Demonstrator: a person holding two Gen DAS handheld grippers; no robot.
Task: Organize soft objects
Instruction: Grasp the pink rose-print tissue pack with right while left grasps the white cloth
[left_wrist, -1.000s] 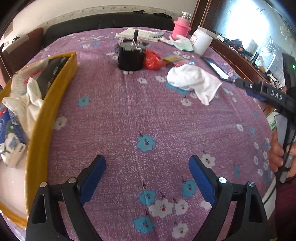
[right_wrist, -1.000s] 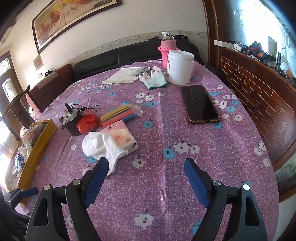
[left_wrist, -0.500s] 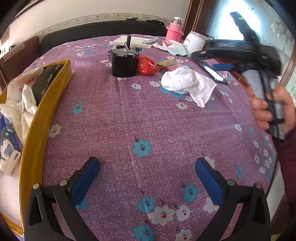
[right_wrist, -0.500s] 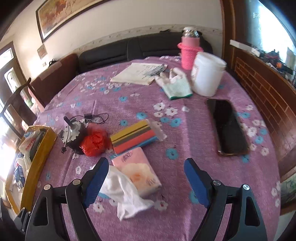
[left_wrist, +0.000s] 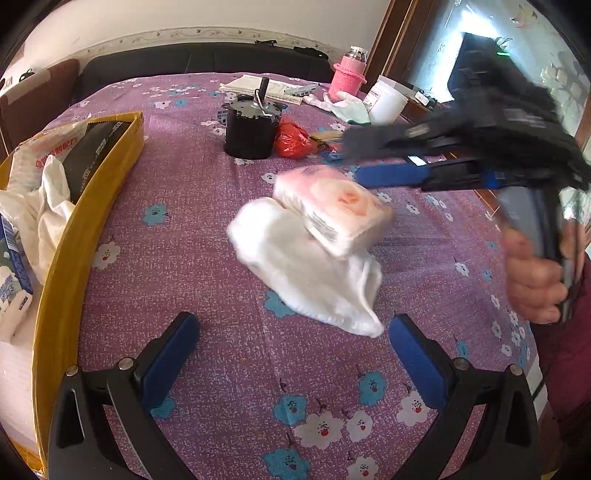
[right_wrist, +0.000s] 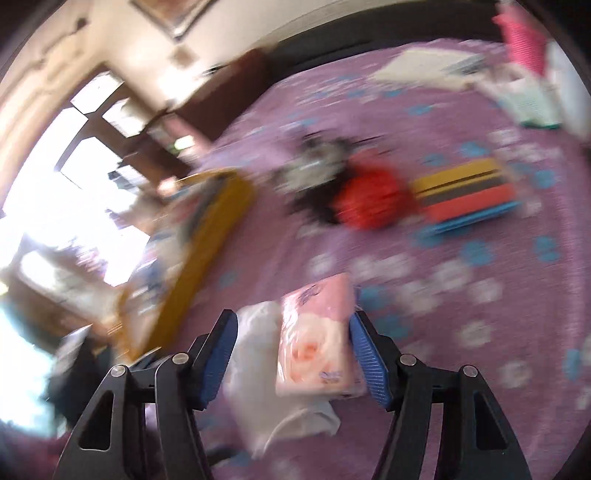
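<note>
A pink tissue pack (right_wrist: 317, 347) and a crumpled white cloth (right_wrist: 255, 369) lie side by side between the pads of my right gripper (right_wrist: 291, 319). Its jaws are closing, one pad on the pack's edge and the other against the cloth. In the left wrist view the tissue pack (left_wrist: 332, 206) sits tilted over the white cloth (left_wrist: 306, 273), with the blurred right gripper (left_wrist: 351, 158) reaching in from the right. My left gripper (left_wrist: 291, 325) stands wide open just in front of the cloth, with nothing between its fingers.
A yellow box (left_wrist: 92, 206) with bags and cartons inside runs along the left. Farther back stand a black motor (left_wrist: 251, 125), a red bag (left_wrist: 293, 140), a pink bottle (left_wrist: 347, 79) and a white tub (left_wrist: 386, 103). Coloured sponges (right_wrist: 465, 192) lie behind. A person's hand (left_wrist: 535, 280) holds the right gripper's handle.
My right gripper swung left, and its jaws narrowed around the tissue pack and white cloth. Both now lie much nearer my left gripper, whose jaws have widened.
</note>
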